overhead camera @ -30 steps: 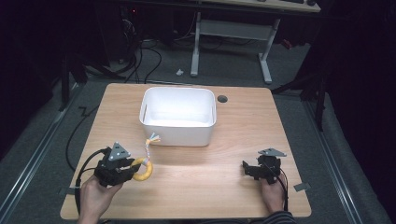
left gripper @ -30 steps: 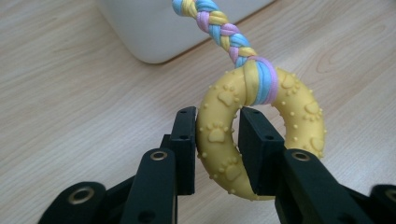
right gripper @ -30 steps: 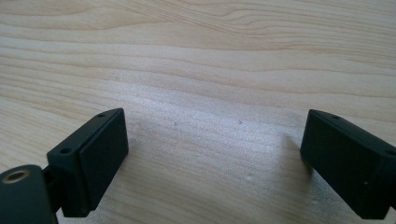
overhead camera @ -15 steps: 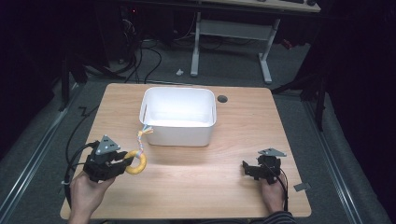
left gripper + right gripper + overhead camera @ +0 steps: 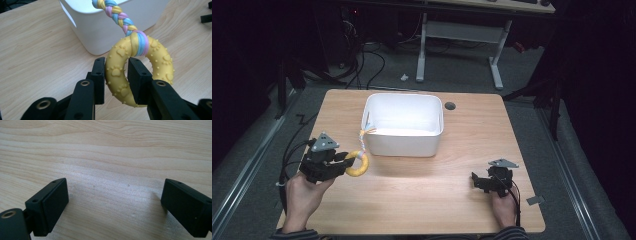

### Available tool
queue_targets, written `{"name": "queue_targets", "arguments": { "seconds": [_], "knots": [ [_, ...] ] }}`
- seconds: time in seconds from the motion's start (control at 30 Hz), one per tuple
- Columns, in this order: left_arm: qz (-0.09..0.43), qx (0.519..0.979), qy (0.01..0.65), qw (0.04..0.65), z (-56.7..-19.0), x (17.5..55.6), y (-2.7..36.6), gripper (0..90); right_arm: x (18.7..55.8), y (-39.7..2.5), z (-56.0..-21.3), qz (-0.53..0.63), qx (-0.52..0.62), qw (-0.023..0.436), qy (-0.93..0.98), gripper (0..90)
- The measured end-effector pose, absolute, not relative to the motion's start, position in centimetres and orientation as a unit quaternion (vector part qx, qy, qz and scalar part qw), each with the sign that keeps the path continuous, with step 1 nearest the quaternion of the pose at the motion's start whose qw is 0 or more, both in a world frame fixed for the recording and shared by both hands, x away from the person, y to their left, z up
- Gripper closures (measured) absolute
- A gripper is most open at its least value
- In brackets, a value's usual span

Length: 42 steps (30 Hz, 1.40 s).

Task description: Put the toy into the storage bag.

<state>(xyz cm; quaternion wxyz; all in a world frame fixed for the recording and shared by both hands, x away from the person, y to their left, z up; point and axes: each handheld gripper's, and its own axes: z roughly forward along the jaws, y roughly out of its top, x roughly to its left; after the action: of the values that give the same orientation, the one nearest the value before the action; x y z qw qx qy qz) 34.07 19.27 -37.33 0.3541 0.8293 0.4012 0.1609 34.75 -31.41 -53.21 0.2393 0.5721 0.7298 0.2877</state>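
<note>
Clearly my left gripper [image 5: 116, 75] is clamped across the yellow ring toy [image 5: 140, 72], near-left of the white tub [image 5: 403, 125], with its braided rope tail [image 5: 117, 13] running up over the tub's near-left corner. I judge the ring light and rubbery; its paw-print bumps should resist slipping, while the rope is soft and floppy, so the ring's band is the better hold. My right gripper [image 5: 115, 205] hangs with jaws wide apart over bare table [image 5: 472, 115], near right.
</note>
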Motion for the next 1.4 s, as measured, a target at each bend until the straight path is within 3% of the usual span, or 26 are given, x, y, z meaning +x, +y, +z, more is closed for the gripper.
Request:
{"name": "queue_targets", "arguments": {
  "seconds": [1.4],
  "knots": [
    [0.148,0.846,0.394,0.326,-33.3,42.1,14.9,68.1,34.7,-31.4,-53.2,0.288,0.571,0.238,0.731,7.6]
  ]
}}
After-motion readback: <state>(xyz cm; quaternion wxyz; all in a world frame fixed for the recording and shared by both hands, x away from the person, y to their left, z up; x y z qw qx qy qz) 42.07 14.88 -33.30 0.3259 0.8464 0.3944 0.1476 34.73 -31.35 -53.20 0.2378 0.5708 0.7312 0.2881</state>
